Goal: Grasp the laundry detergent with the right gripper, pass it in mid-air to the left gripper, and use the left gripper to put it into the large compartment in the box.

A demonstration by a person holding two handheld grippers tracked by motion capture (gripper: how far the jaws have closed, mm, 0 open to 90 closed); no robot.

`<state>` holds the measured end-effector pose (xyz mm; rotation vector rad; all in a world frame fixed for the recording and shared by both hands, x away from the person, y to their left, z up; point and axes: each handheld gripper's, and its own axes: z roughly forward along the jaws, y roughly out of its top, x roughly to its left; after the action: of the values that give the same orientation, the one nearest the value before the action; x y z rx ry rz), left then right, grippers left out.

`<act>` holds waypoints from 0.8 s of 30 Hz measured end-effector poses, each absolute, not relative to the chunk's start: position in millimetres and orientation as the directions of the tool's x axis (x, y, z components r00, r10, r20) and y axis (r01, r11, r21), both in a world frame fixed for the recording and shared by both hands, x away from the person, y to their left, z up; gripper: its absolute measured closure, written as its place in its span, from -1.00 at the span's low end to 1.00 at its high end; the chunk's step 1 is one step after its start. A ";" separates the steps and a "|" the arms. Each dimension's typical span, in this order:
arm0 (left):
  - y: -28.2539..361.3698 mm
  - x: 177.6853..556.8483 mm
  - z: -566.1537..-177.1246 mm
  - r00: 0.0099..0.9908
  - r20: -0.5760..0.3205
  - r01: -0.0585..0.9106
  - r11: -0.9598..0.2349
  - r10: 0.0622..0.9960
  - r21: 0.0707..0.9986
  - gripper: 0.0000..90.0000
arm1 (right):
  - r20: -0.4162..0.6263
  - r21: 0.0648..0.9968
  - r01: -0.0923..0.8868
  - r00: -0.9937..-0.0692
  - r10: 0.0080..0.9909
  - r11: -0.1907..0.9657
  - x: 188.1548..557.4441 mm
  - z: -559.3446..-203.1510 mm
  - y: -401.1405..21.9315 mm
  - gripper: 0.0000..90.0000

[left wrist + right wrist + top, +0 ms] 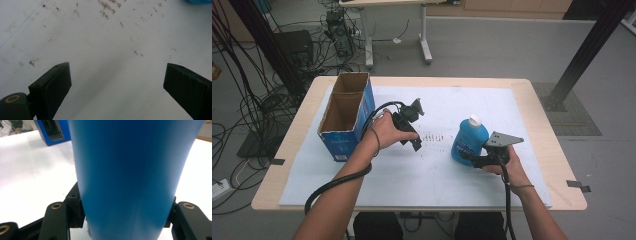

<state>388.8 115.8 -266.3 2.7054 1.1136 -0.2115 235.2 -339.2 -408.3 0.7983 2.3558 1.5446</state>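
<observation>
The blue bottle is already gripped by the right hand-held gripper, and that much of the job looks done. In the right gripper view the two black jaws are seen pressed against the bottle's sides low down, near its bottom, so the bottle is held tight. The bottle is seen upright on the white sheet that covers the counter, a little right of the middle and closer to the near edge than to the far edge. Whether its bottom rests on the sheet or is lifted a tiny bit cannot be told. The bottle is made of smooth bright blue plastic, with a white cap on top and a label on its front with words too small to be read. It is wide in the body and gets narrower toward the cap. The left hand-held gripper is held just above the sheet near the middle of the counter, well apart from the bottle. Its jaws are spread wide and nothing is held between them. Some small brown specks are seen on the sheet in front of it. Farther off, near the far left corner, a blue cardboard box is stood with its top open. It may be guessed that the bottle is meant to be carried over and put into that box, so the lifting, the moving and the letting go are all left to be done.
</observation>
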 end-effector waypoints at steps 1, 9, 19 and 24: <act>116.6 388.5 -264.2 0.707 -0.209 0.705 -0.695 0.676 0.138 -0.82 | 0.114 0.898 0.320 -0.832 0.544 0.302 235.3 -407.3 -338.7 -0.10; 125.6 381.4 -244.5 0.726 -0.209 0.686 -0.709 0.655 0.164 -0.82 | 0.109 0.902 0.303 -0.847 0.520 0.306 238.3 -399.7 -335.1 -0.10; 129.5 371.3 -223.4 0.759 -0.209 0.650 -0.737 0.616 0.187 -0.82 | 0.113 0.904 0.295 -0.863 0.492 0.310 243.4 -390.5 -332.5 -0.10; 130.5 367.3 -210.5 0.785 -0.214 0.618 -0.761 0.582 0.198 -0.82 | 0.109 0.902 0.283 -0.881 0.461 0.327 247.6 -386.0 -331.6 -0.10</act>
<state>367.3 130.5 -210.5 2.7188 0.9321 -0.2026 247.6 -331.6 -386.0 0.6845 2.4182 1.5910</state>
